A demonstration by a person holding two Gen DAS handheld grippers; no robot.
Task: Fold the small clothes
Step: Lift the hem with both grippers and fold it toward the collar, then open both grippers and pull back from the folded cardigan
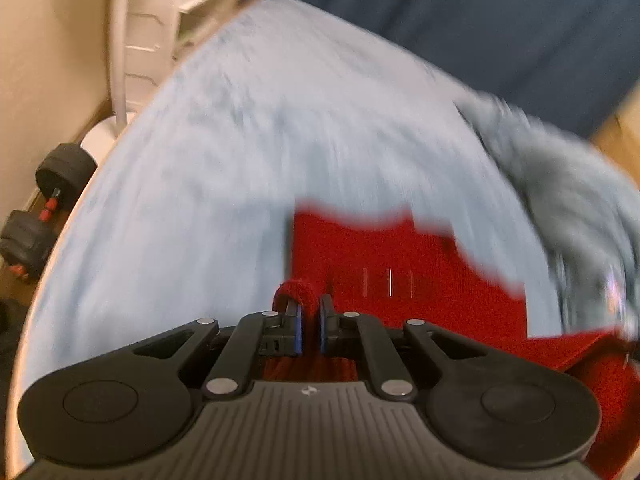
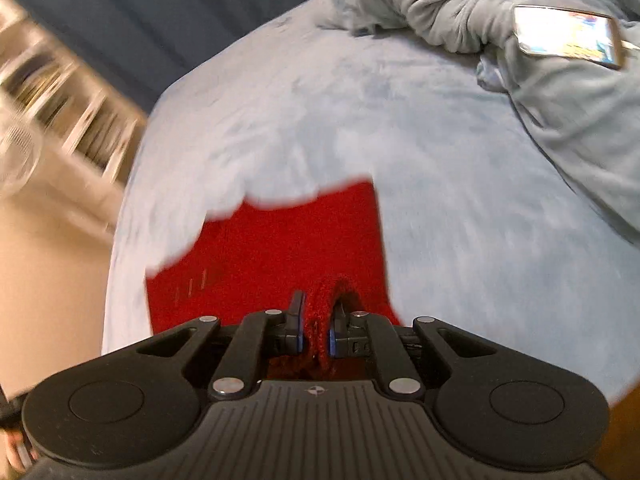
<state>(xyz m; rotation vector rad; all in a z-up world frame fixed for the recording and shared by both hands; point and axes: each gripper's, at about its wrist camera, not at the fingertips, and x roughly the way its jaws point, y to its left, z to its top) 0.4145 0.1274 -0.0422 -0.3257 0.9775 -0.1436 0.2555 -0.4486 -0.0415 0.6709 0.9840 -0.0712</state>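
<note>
A red knitted garment point(image 1: 400, 272) lies spread on a pale blue fleece bed cover point(image 1: 248, 152), blurred by motion. My left gripper point(image 1: 310, 308) is shut on the garment's near left edge, a loop of red cloth curling over one fingertip. In the right wrist view the same red garment point(image 2: 280, 248) stretches ahead, and my right gripper point(image 2: 318, 312) is shut on a bunched fold of its near right edge. The cloth hangs down between both pairs of jaws toward the camera.
A rumpled grey blanket point(image 2: 520, 40) lies on the bed cover point(image 2: 440, 160) at the far right, with a phone point(image 2: 568, 36) on it. Dumbbells point(image 1: 44, 208) and a white stand point(image 1: 120, 80) sit on the floor to the left. A dark blue curtain point(image 1: 480, 20) hangs behind.
</note>
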